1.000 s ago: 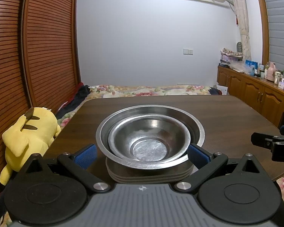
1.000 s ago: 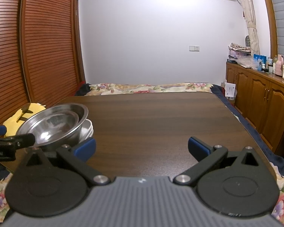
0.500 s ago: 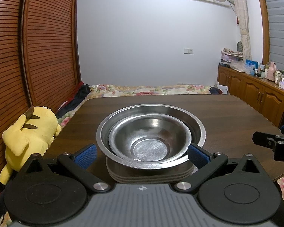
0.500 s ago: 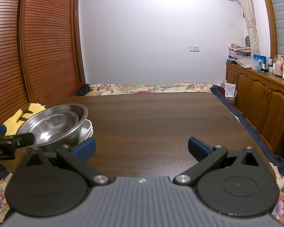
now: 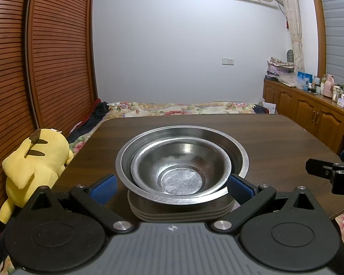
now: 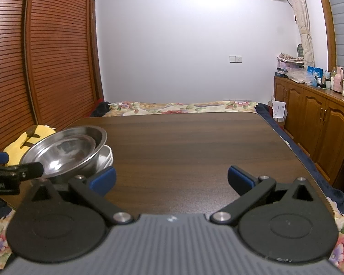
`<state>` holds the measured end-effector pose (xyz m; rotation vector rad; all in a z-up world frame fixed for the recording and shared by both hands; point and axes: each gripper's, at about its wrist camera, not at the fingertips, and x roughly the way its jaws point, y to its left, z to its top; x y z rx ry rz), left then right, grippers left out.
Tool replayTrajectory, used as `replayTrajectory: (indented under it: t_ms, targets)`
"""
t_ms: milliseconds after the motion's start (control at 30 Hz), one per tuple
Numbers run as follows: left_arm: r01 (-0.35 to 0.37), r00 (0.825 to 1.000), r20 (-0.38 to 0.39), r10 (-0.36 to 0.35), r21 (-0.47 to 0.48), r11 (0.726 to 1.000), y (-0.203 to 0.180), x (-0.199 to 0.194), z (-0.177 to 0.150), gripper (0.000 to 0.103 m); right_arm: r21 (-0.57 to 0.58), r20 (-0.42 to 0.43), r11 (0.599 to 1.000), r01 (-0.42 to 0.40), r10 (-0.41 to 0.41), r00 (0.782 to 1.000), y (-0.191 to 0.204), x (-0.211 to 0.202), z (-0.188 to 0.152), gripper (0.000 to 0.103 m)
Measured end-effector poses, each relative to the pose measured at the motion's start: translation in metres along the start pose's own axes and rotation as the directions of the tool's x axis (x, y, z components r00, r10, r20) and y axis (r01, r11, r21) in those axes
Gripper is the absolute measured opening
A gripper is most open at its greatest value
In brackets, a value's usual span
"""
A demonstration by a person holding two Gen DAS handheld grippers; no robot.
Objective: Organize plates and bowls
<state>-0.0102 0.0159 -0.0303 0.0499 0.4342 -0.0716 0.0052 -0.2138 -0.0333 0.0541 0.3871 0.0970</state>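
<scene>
— Grippers first: how are they being held?

— Both are being held wide apart. The left gripper (image 5: 170, 186) is being kept spread on either side of the stacked dishes, its blue pads (image 5: 101, 189) lying just beside the stack; whether contact is being made cannot be told. The right gripper (image 6: 170, 181) is being held equally wide over bare wood, with nothing being gripped between its pads (image 6: 240, 180).

— And the dishes?

— A smaller steel bowl (image 5: 181, 171) is being carried inside a larger steel bowl (image 5: 239, 158), and both are being supported by a stack of pale plates (image 5: 181, 214) near the table's front left corner. From the right wrist view the same bowls (image 6: 66, 151) are being seen at the far left.

— Is any writing being shown?

— Part of a label, reading "obot.AI", is being shown on the left gripper's body (image 6: 2, 182) at the edge of the right wrist view. Nothing else is being resolved clearly.

— The surroundings?

— The dishes are being borne by a dark wooden table (image 6: 195, 151). A yellow plush toy (image 5: 32, 160) is being propped beside its left edge, against slatted wooden doors (image 5: 45, 57). A floral bedspread (image 5: 178, 108) is being seen beyond, and wooden cabinets (image 6: 314, 123) crowded with bottles are being seen along the right wall.
</scene>
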Motion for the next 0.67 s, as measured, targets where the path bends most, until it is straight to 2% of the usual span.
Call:
replayTrajectory:
  t_ms: [667]
  targets:
    - [-0.001,1.0,-0.002,0.001,0.004,1.0,-0.0007,-0.0002,-0.0004,0.103,0.002,0.001,1.0,0.0,0.0,1.0,-0.0007,-0.0005,0.0001,0.103]
